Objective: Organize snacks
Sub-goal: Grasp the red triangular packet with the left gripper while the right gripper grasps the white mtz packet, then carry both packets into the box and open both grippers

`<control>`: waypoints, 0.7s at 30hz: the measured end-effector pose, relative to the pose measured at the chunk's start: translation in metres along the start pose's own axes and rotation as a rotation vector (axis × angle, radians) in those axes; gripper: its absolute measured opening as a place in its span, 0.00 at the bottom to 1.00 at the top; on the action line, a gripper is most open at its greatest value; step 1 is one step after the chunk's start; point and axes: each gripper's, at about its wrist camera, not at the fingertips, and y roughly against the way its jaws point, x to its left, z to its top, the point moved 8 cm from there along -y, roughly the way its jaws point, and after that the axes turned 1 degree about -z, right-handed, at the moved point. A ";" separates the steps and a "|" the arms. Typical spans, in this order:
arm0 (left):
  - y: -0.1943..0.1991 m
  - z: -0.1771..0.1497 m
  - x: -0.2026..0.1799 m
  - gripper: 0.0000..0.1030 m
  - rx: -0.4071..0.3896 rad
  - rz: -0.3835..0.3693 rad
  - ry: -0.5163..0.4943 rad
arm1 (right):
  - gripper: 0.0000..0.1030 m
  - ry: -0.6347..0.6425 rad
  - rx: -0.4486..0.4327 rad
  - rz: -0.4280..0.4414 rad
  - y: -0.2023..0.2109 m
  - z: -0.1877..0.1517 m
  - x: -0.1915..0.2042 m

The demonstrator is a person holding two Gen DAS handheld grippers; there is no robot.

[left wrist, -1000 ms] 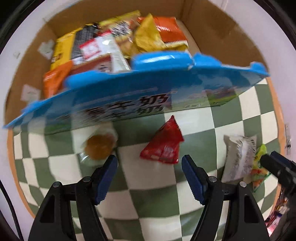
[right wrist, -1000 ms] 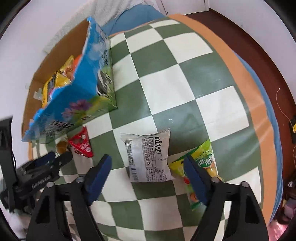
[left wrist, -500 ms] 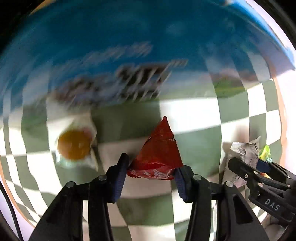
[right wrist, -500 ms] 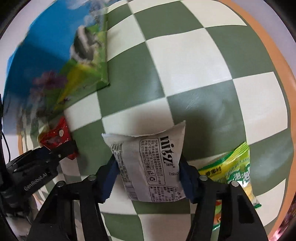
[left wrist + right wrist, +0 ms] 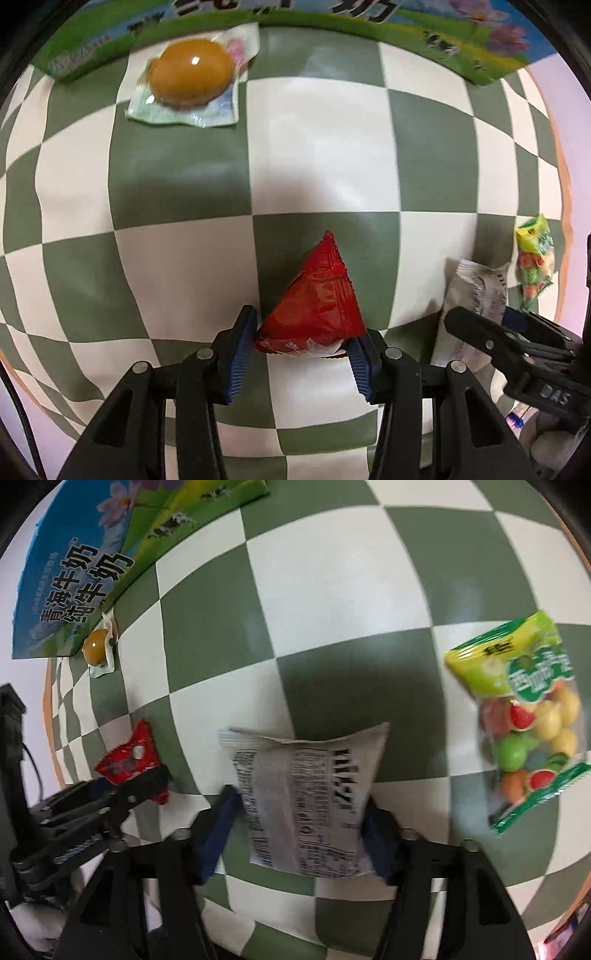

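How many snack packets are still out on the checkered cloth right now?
4: the red triangular packet between the left gripper pads, the grey-white packet between the right gripper pads, the fruit candy bag beside it, and the sealed egg by the box. Others may lie outside view.

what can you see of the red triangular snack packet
The red triangular snack packet is a glossy, crinkled foil pouch shaped like a pyramid, with a sealed seam and white print along its wide bottom edge. It lies on the green-and-white checkered cloth, apex pointing away from the left gripper, whose blue-padded jaws are shut on its base corners. The right wrist view shows small round pictures on its face. Nothing else touches it.
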 end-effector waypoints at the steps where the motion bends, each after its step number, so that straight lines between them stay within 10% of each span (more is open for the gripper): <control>1: -0.001 0.000 -0.001 0.43 -0.001 0.001 0.002 | 0.72 0.002 0.004 -0.006 -0.001 0.000 0.001; 10: 0.028 0.006 -0.007 0.43 -0.053 -0.004 0.001 | 0.49 0.125 -0.059 -0.144 0.001 -0.004 0.011; 21: 0.149 0.038 -0.017 0.43 -0.231 -0.119 -0.040 | 0.48 0.162 -0.190 0.037 0.102 0.006 0.045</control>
